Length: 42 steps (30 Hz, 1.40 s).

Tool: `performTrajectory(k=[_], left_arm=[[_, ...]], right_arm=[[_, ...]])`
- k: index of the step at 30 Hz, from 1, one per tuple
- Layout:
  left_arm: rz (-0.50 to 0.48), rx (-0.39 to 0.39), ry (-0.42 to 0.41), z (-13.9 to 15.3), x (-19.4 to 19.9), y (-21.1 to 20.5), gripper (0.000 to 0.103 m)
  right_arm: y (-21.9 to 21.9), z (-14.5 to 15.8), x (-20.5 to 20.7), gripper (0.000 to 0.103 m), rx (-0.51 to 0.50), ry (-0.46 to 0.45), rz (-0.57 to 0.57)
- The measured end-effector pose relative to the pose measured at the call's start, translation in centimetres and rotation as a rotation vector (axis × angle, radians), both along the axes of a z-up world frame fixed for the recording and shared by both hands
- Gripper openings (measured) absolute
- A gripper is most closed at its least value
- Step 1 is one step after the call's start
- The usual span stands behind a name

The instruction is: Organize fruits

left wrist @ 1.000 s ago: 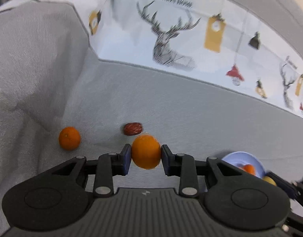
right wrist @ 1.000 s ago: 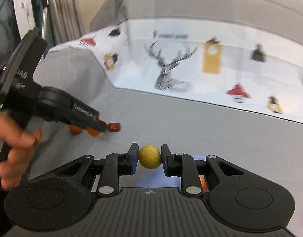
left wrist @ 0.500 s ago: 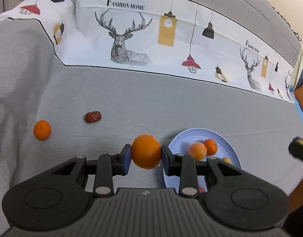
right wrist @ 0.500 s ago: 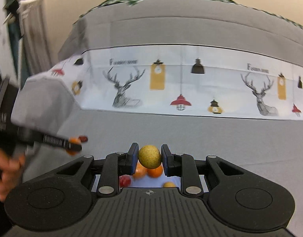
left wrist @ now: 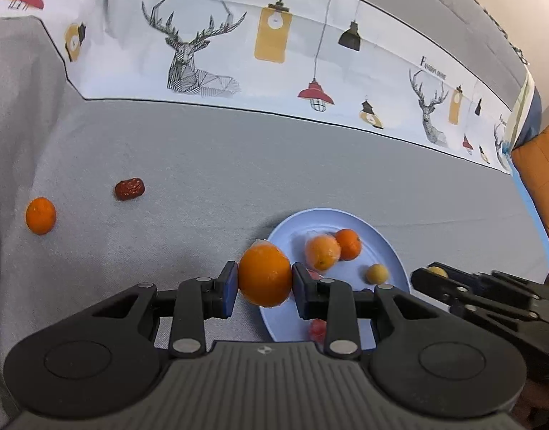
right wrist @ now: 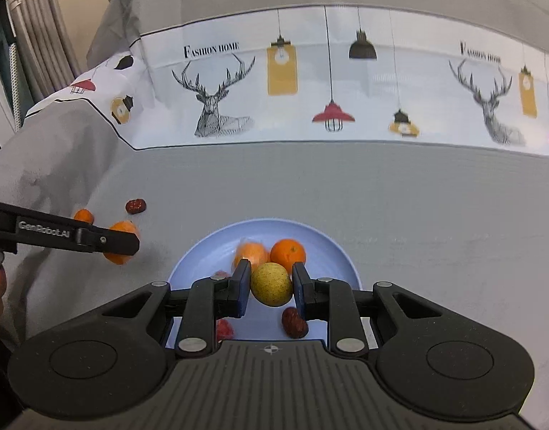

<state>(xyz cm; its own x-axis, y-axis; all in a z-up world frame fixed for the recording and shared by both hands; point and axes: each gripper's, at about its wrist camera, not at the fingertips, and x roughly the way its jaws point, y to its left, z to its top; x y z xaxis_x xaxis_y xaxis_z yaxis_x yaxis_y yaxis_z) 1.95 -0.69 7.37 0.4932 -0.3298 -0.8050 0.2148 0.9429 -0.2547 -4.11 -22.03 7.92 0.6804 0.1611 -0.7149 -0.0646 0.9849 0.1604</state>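
The left claw grips a wrapped orange at the 9 o'clock rim of the blue plate, while the right claw clamps a yellow-green fruit above the plate. On the plate lie two oranges, a red date and a small yellow fruit. On the grey bedspread, toward 10 o'clock, wait a loose mandarin and another date.

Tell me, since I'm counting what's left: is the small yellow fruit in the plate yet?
No: the yellow fruit is gripped in the right tongs above the plate.
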Motion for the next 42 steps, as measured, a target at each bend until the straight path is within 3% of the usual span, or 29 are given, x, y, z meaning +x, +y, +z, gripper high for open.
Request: performTrajectory(k=[6,12,19,30,42], left_arm=[[-0.023,-0.004,-0.002,-0.1,-0.6,-1.6,0.035],[-0.093,0.0,-0.025,-1.0,-0.6,-3.5,0.035],[-0.144,-0.036,-0.076,-0.8,-0.8,-4.4,0.035],[-0.266,0.054,-0.146,-1.4,-1.6,-6.8,0.035],[-0.269,0.044,-0.136,-1.8,-1.1,-7.3,0.036]], right_arm=[[-1.1,-0.9,0.6,0.026,0.066,0.081,-0.045],[-0.8,-1.3,0.5,0.026,0.062,0.129,-0.052],[-0.6,-1.0,0.3,0.026,0.066,0.14,-0.041],[-0.2,-2.0,0.3,0.026,0.02,0.176,-0.032],[-0.4,-2.7,0.3,0.026,0.002,0.193,-0.033]])
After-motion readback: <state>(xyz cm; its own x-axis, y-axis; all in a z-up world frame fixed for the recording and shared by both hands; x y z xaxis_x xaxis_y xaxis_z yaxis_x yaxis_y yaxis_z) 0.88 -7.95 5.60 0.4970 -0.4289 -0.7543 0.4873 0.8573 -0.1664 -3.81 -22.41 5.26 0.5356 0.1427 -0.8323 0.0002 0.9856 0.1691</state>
